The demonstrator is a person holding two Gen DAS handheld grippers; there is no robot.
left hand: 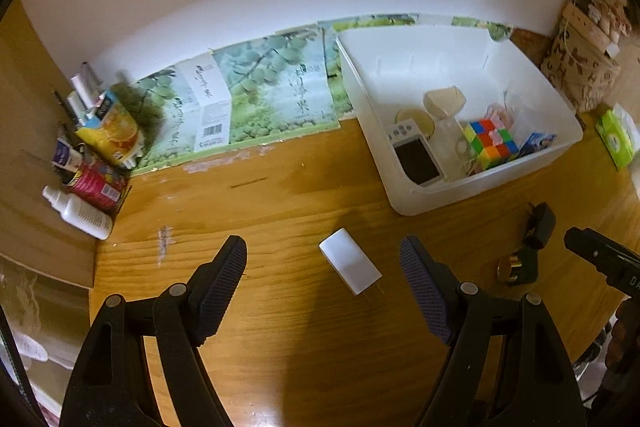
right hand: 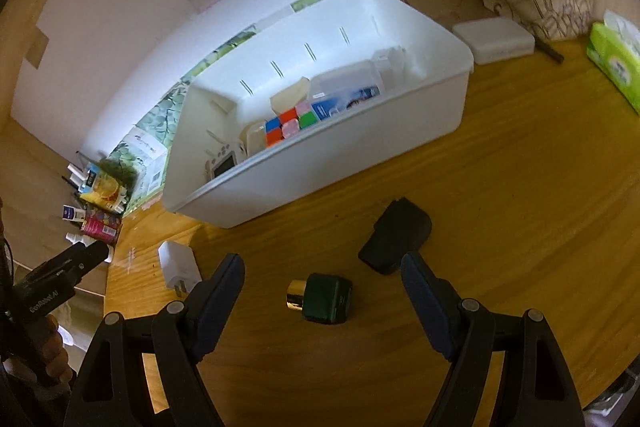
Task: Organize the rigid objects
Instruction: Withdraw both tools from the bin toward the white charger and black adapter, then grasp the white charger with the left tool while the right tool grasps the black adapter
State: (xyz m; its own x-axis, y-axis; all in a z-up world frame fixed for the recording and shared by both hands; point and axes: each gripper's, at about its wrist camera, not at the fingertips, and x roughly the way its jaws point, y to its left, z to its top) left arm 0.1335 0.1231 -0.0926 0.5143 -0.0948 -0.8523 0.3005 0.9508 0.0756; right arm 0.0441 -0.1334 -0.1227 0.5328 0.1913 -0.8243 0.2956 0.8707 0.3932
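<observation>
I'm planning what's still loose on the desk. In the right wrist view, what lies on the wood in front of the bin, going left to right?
White charger → green bottle with gold cap → black adapter.

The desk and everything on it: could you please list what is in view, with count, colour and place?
Bin: one, white, at the back of the wooden desk, by the wall.
Puzzle cube: one, multicoloured, inside the bin.
Handheld device: one, white with a dark screen, inside the bin's left end.
White charger: one, on the desk before the left gripper.
Green bottle: one, gold cap, lying on the desk before the right gripper.
Black adapter: one, on the desk in front of the bin.
Tissue pack: one, green, far right.
Bottles and cartons: several, mixed colours, left corner.
Left gripper: black, open.
Right gripper: black, open.
</observation>
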